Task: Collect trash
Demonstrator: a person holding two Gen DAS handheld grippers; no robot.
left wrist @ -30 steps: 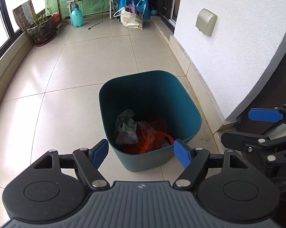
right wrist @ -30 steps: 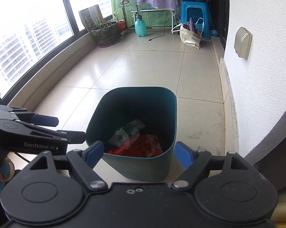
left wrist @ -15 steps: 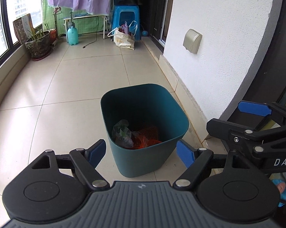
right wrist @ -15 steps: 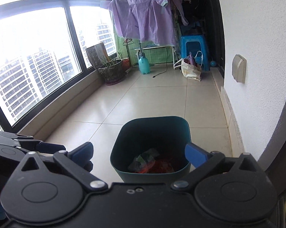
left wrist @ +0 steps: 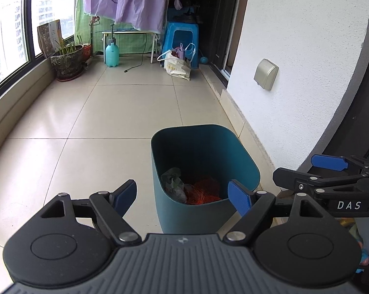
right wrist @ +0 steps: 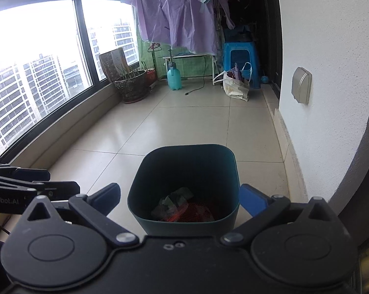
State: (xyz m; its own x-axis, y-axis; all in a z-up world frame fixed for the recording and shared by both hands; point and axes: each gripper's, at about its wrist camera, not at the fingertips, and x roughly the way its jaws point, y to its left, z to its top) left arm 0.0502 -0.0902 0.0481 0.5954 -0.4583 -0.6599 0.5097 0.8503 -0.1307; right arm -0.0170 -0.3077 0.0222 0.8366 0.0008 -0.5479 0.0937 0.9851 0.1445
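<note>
1. the one teal bin [left wrist: 206,205] is standing on the tiled floor [left wrist: 125,112] near the white wall [left wrist: 294,73], holding two pieces of trash: an orange net [left wrist: 204,193] touching a crumpled wrapper [left wrist: 172,181].
2. the left tool [left wrist: 182,194] is hanging released and empty above the bin's near rim; the right tool [right wrist: 180,199] is doing likewise, spread wide.
3. "das" is showing on the right tool's side, "nrobot.ai" on the left's.
4. open floor is stretching beyond the bin to one plant pot [right wrist: 131,87], one spray bottle [left wrist: 111,52], one blue stool [right wrist: 240,61] and one bag [left wrist: 177,65].
</note>
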